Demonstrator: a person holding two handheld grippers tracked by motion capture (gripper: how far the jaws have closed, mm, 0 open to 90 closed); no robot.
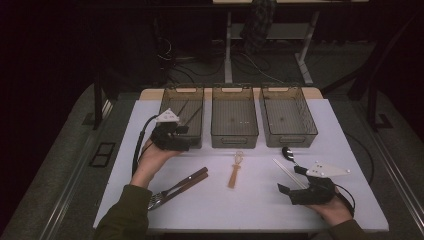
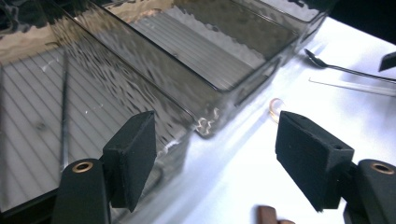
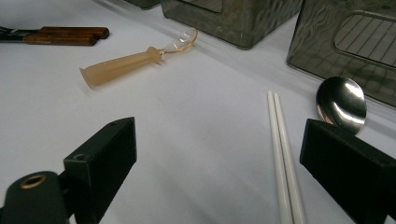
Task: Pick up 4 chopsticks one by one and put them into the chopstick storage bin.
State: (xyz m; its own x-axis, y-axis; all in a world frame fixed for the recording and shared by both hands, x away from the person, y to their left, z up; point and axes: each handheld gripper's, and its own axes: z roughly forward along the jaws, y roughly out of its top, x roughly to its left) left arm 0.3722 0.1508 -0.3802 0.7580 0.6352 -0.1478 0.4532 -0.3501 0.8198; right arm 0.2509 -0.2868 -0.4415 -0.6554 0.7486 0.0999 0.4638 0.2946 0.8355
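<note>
High view, nearest first: the right tool (image 1: 295, 181) rests low on the white tabletop (image 1: 250, 205), jaws wide apart with nothing between them, just beside a pair of white chopsticks (image 1: 286, 171) and a metal spoon (image 1: 288, 153). Toward the left lie a fork and knife with wooden handles (image 1: 179, 187), and mid-table an amber plastic spoon (image 1: 235, 171). Farther back, the left tool (image 1: 184, 136) hangs at the front edge of the left bin (image 1: 182, 112), jaws spread and holding nothing; thin dark sticks (image 2: 64, 112) lie inside that bin. The middle bin (image 1: 234, 116) and the right bin (image 1: 287, 115) stand alongside.
</note>
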